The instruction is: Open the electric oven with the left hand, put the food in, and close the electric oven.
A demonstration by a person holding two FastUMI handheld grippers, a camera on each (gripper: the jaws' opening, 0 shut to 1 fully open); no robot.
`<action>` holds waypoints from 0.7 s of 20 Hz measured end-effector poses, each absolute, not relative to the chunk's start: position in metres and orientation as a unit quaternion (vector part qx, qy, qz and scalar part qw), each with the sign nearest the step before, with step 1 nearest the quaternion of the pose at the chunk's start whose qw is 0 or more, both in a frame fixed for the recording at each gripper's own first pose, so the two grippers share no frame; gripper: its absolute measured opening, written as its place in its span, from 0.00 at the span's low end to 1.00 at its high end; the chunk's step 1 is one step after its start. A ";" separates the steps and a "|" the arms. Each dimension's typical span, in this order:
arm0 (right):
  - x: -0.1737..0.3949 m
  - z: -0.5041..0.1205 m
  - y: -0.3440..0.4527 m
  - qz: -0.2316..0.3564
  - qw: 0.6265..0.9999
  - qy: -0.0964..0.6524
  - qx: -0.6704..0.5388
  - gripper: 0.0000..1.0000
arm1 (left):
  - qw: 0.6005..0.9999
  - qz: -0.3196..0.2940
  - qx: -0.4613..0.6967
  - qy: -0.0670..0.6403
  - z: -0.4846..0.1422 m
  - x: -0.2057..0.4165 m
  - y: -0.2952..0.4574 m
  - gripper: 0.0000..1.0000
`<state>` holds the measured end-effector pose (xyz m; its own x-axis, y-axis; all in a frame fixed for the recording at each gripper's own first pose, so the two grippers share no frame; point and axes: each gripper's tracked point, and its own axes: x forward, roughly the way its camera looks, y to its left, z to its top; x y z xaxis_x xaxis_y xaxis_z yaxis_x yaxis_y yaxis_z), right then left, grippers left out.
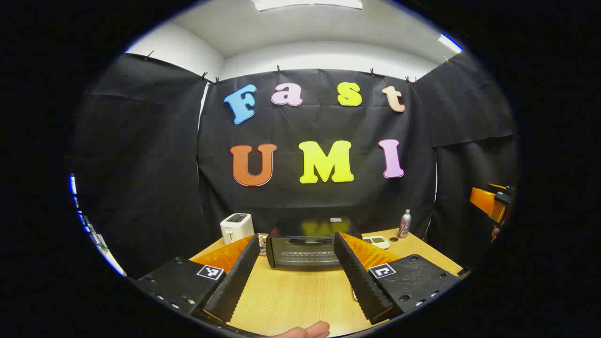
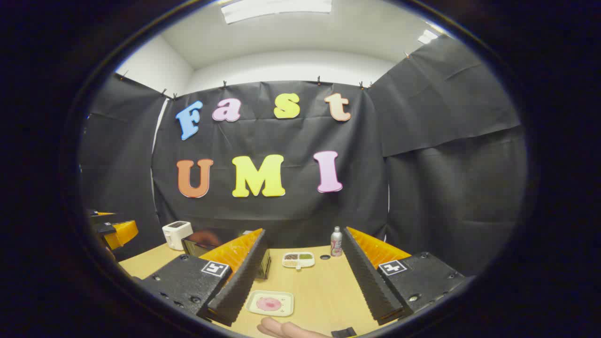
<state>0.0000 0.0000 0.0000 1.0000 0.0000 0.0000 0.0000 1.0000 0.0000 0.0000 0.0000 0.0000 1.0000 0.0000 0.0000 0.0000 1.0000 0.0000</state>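
The black electric oven (image 1: 304,246) stands at the back of the wooden table (image 1: 291,295) with its glass door closed and the bar handle along the top of the door. My left gripper (image 1: 297,237) is open, a short way in front of the oven, with its fingers framing the door. In the right gripper view, a small white plate with pink food (image 2: 271,303) lies on the table near the front. My right gripper (image 2: 304,232) is open above it, holding nothing. The oven (image 2: 202,240) sits partly behind one of its fingers (image 2: 235,281).
A white toaster (image 1: 236,227) stands left of the oven. On the oven's right lie a divided dish of foods (image 2: 298,259), a small dark cap (image 2: 325,257) and a bottle (image 2: 336,241). Black cloth walls enclose the table. A person's finger (image 1: 310,331) shows at the bottom edge.
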 end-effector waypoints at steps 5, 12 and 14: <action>-0.005 0.002 0.006 0.010 1.000 -0.007 -0.001 1.00 | 1.000 -0.008 -0.005 -0.010 0.001 -0.008 -0.004 0.96; -0.009 0.007 0.011 0.024 1.000 -0.020 -0.003 1.00 | 1.000 -0.017 -0.013 -0.008 -0.002 0.000 -0.005 0.96; -0.009 0.007 0.012 0.025 0.999 -0.023 -0.004 1.00 | 1.000 -0.023 -0.013 -0.011 -0.001 -0.002 -0.006 0.96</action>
<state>-0.0086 0.0117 0.0073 0.9977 0.0504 0.0457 -0.0501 0.9987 -0.0087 -0.0023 -0.0061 -0.0009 0.9987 -0.0451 0.0230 0.0457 0.9986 -0.0248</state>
